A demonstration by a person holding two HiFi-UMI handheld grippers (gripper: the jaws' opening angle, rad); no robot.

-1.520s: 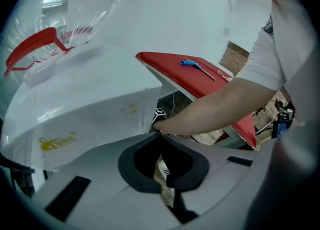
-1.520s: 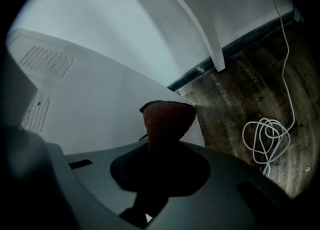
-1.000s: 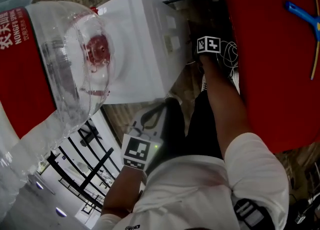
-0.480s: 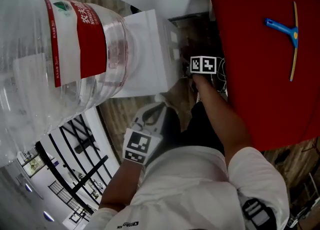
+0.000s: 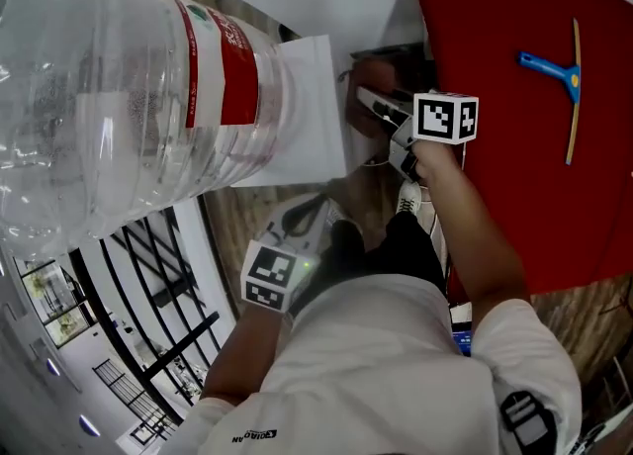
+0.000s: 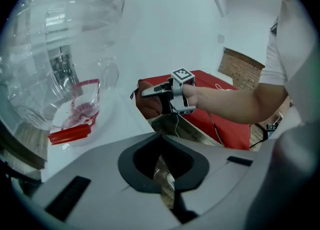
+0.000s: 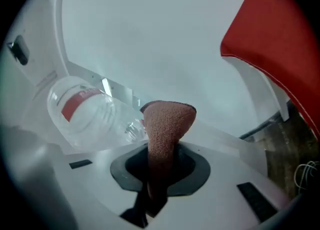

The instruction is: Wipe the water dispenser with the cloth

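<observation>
The white water dispenser (image 5: 309,112) carries a clear bottle (image 5: 129,107) with a red label. My right gripper (image 5: 371,102) is shut on a reddish-brown cloth (image 5: 370,77), held just beside the dispenser's upper right edge; I cannot tell if they touch. In the right gripper view the cloth (image 7: 167,129) sticks up out of the closed jaws (image 7: 157,174), with the bottle (image 7: 85,114) beyond. The left gripper view shows the right gripper (image 6: 152,91) with the cloth (image 6: 149,106) behind the dispenser top (image 6: 117,121). My left gripper (image 5: 312,211) hangs lower, near the person's waist, shut and holding nothing (image 6: 162,166).
A red table (image 5: 514,146) stands right of the dispenser, close to my right arm, with a blue squeegee (image 5: 556,72) on it. Wooden floor (image 5: 257,216) shows below the dispenser. A white wall (image 7: 165,34) lies behind the dispenser.
My right gripper has come up from the dispenser's front to its upper edge, and the cloth now shows in it. The head view has swung. The left gripper has stayed put.
</observation>
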